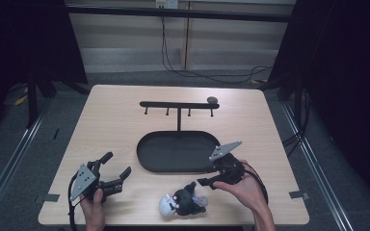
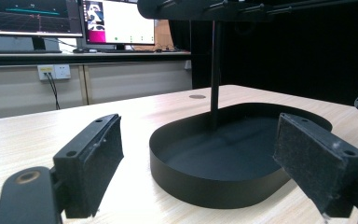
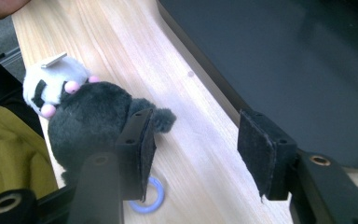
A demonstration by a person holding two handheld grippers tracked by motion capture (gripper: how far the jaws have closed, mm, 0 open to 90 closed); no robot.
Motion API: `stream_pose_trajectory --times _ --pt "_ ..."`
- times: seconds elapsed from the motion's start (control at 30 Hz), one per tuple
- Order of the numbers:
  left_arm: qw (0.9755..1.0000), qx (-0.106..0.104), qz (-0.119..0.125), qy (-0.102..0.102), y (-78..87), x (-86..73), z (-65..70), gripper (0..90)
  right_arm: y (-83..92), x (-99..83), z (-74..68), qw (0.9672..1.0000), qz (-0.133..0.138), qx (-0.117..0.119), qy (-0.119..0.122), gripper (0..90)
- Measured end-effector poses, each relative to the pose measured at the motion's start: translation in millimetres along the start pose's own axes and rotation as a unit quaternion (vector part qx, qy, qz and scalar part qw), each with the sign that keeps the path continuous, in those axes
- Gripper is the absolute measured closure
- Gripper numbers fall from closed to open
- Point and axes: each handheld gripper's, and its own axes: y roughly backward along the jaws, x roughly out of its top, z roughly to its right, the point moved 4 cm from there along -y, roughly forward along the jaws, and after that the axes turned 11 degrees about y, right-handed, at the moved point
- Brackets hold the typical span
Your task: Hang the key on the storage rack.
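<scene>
The plush toy (image 1: 182, 203) lies on its side at the near edge of the bench (image 1: 111, 120), just in front of the black oval tray (image 1: 147, 159) and near my right gripper (image 1: 207, 183). In the right gripper view the toy (image 3: 88, 121) sits just left of the jaws, which stand spread with bare wood between the pads, holding nothing; a pale blue ring (image 3: 154, 198) pokes out behind the left pad, likely the toy's hanging loop. I judge the hook rack (image 1: 178, 104) rising from the tray is where that loop belongs. My left gripper (image 1: 118, 168) waits at the near left, jaws wide apart and empty, aimed toward the tray (image 2: 205, 186). The ring is half hidden by the pad, and I can't tell how it joins the toy or what the small dark thing (image 1: 212, 100) on the rack's right end is.
</scene>
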Motion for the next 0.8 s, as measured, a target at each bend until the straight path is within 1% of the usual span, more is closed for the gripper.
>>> stream_pose_trajectory --times 0.07,0.13,0.17,0.23,0.3,0.33,0.37,0.4,0.47,0.5,0.57,0.63,0.77,0.8 --pt "1.0 0.0 0.001 0.0 -0.1 0.0 0.0 15.3 -2.3 2.5 -0.5 0.9999 -0.012 0.004 0.001 43.3" --pt "1.0 0.0 0.001 0.0 -0.1 0.0 0.0 15.3 -4.9 4.9 -1.5 0.9992 -0.033 0.024 0.002 42.2" --pt "1.0 0.0 0.001 0.0 -0.1 0.0 0.0 15.3 -6.5 6.0 -1.1 0.9987 -0.043 0.026 0.005 40.5" --pt "1.0 0.0 0.001 0.0 -0.1 0.0 0.0 15.3 -9.7 7.8 -1.5 0.9972 -0.06 0.044 0.009 41.8" --pt "1.0 0.0 0.001 0.001 -0.2 0.0 0.1 15.3 -12.2 8.0 -3.7 0.9945 -0.081 0.062 0.022 45.2" --pt "1.0 0.0 0.0 0.0 -0.1 -0.1 0.1 15.3 -13.5 7.3 -7.2 0.9907 -0.102 0.085 0.029 50.2" --pt "1.0 0.0 0.001 0.0 -0.1 0.0 0.0 15.3 -13.5 7.3 -7.2 0.9907 -0.102 0.085 0.029 50.2" --pt "1.0 0.0 0.0 0.0 -0.1 0.0 0.0 15.3 -14.0 7.1 -8.7 0.9896 -0.109 0.09 0.029 52.4" --pt "1.0 0.0 0.001 0.0 -0.1 0.0 0.0 15.3 -15.1 5.6 -10.5 0.9864 -0.124 0.102 0.036 57.0" --pt "1.0 0.0 0.0 0.0 -0.1 0.0 0.0 15.3 -15.9 5.2 -11.0 0.9855 -0.128 0.106 0.037 58.4" --pt "1.0 0.0 0.001 0.0 -0.1 0.0 0.0 15.2 -18.3 3.3 -13.2 0.9817 -0.143 0.119 0.044 61.4" --pt "1.0 0.0 0.0 0.0 -0.1 -0.1 0.1 15.3 -22.3 1.2 -15.7 0.9776 -0.158 0.13 0.049 61.5" --pt "1.0 0.0 0.001 0.0 -0.1 -0.1 0.1 15.3 -29.1 -0.9 -17.7 0.9725 -0.175 0.146 0.049 61.1" --pt "1.0 0.0 0.001 0.0 -0.1 0.0 0.0 15.2 -31.2 -1.2 -18.0 0.9714 -0.178 0.148 0.054 61.0"
